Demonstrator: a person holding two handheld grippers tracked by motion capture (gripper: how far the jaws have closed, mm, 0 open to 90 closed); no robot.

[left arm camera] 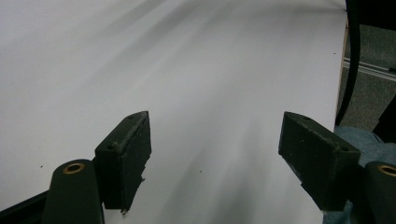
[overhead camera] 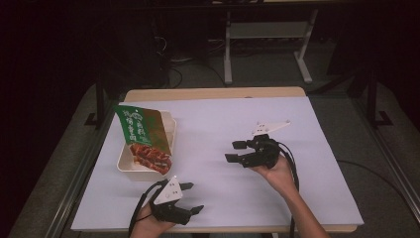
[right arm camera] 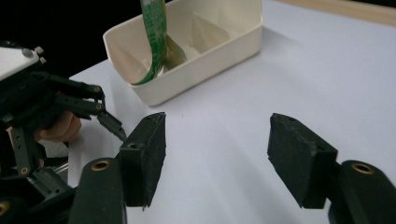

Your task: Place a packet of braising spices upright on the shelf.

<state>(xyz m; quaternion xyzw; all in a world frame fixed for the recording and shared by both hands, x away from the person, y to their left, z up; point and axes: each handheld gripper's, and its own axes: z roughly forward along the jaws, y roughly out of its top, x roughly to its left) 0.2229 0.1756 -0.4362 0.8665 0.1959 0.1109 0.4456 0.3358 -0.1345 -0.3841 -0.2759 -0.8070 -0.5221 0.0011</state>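
Note:
A cream plastic tray (overhead camera: 171,125) sits on the left of the white-covered table. A green snack packet (overhead camera: 143,136) with a picture of red food leans inside it and sticks out past the rim. My left gripper (overhead camera: 195,197) rests near the front edge, just below the tray, jaws open and empty over bare sheet (left arm camera: 215,149). My right gripper (overhead camera: 231,151) hovers mid-table, pointing left toward the tray, jaws open with nothing between them (right arm camera: 217,154). In the right gripper view the tray (right arm camera: 210,60) and packet (right arm camera: 154,37) lie ahead, a short way off.
A white sheet (overhead camera: 277,198) covers the wooden table (overhead camera: 213,92). Dark floor, cables and a metal stand (overhead camera: 228,59) lie beyond the far edge. The hand (right arm camera: 60,127) that holds the left gripper appears at the left of the right gripper view.

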